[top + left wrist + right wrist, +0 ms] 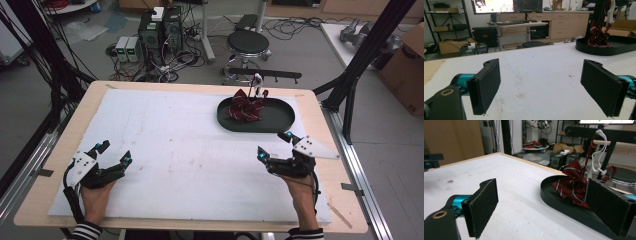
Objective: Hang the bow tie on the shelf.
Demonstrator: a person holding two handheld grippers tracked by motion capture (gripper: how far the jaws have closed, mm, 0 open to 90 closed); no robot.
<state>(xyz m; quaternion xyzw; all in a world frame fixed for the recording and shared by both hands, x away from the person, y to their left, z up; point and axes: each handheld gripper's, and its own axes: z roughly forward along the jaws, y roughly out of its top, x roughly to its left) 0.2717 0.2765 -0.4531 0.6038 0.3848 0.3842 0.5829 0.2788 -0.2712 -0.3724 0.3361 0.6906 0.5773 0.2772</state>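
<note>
Lab table with white mat [175,150]; black tray [280,122] at the far right.
A red striped bow [246,106] lies in the tray's left half: probably light, soft, crushable; grip its centre knot. Left gripper [114,153], well left of the tray, and right gripper [274,145], just in front of it, both have jaws apart, empty.

No readable text, labels, brands or numbers anywhere. Monitor [492,5] behind table shows coloured interface panels, its writing too small and blurred to read.
</note>
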